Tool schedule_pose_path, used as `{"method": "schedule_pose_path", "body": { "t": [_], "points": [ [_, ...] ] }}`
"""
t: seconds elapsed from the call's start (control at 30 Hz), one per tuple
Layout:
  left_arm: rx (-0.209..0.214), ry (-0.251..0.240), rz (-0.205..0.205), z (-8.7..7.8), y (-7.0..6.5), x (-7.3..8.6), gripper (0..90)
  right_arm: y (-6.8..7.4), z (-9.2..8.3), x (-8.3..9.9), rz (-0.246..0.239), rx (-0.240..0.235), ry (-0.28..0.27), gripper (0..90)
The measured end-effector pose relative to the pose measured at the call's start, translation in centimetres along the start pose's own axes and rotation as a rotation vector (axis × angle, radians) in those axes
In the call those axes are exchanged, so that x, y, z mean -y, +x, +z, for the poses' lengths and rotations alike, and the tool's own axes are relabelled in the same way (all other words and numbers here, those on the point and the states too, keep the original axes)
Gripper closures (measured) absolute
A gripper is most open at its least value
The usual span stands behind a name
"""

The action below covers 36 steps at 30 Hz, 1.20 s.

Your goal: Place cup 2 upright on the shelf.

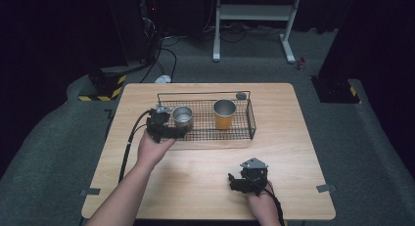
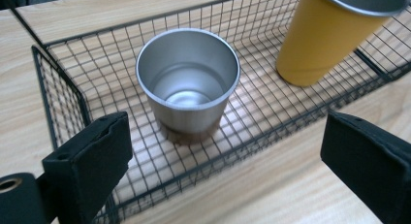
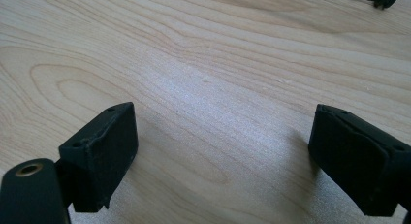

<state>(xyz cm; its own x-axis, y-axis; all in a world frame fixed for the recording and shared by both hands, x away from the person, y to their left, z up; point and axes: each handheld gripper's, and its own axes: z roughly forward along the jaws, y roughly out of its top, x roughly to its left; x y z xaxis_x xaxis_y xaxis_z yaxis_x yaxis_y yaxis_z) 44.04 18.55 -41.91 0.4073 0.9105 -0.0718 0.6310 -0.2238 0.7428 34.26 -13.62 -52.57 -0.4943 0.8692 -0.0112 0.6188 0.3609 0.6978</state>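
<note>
the steel cup (image 2: 188, 83) stands upright at the left of the wire basket (image 2: 58, 88). left gripper (image 1: 164, 128) fingers apart, empty, just near of it. right gripper (image 1: 247, 179) rests open on the tabletop (image 1: 195, 172).

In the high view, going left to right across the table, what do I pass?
Left tongs → steel cup → yellow cup → right tongs, low near the front edge.

Steel cup (image 2: 188, 83) upright (in basket (image 2: 58, 93)).
</note>
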Motion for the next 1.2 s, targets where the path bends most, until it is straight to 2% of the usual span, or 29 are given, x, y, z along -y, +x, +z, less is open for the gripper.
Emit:
{"method": "schedule_pose_path", "body": {
  "t": [0.2, 0.4, 0.53, 0.7, 0.77, 0.87, 0.93, 1.0, 1.1, 1.13, 1.2],
  "points": [
    [0.019, -0.03, 0.006, -1.9, 0.2, 2.0, 5.7, 0.0, 0.0, 0.0, 0.0, 0.0, 0.0, 10.5],
    [0.033, -0.023, 0.024, -3.4, 0.5, 4.9, 6.3, 0.0, 0.0, 0.0, 0.0, 0.0, 0.0, 10.5],
    [0.076, -0.02, -0.001, -4.4, 0.8, 6.7, 6.5, 0.0, 0.0, 0.0, 0.001, 0.0, 0.0, 10.5],
    [0.086, -0.022, 0.001, -5.3, 0.7, 8.6, 7.0, 0.0, 0.0, 0.0, 0.0, 0.0, 0.0, 10.5],
    [0.089, -0.02, 0.009, -5.5, 0.8, 9.4, 7.1, 0.0, 0.0, 0.0, 0.0, 0.0, 0.0, 10.5],
    [0.134, -0.001, -0.002, -5.5, 1.0, 10.6, 11.6, 0.0, 0.0, 0.0, 0.0, 0.0, 0.0, 10.4],
    [0.127, -0.002, 0.007, -5.6, 1.2, 11.5, 12.0, 0.0, 0.0, 0.0, 0.0, 0.0, 0.0, 10.5],
    [0.13, -0.001, -0.001, -5.5, 1.5, 12.5, 12.1, 0.0, 0.0, 0.0, 0.0, 0.0, 0.0, 10.5],
    [0.153, 0.017, 0.004, -5.1, 2.1, 14.1, 12.0, 0.0, 0.0, 0.0, 0.0, 0.0, 0.0, 10.5],
    [0.146, 0.028, 0.011, -4.9, 2.1, 14.5, 11.9, 0.0, 0.0, 0.0, 0.001, 0.0, 0.0, 10.5],
    [0.106, 0.04, 0.033, -4.6, 2.3, 15.5, 11.7, 0.0, 0.0, 0.0, 0.0, 0.0, 0.0, 10.5]
  ]
}}
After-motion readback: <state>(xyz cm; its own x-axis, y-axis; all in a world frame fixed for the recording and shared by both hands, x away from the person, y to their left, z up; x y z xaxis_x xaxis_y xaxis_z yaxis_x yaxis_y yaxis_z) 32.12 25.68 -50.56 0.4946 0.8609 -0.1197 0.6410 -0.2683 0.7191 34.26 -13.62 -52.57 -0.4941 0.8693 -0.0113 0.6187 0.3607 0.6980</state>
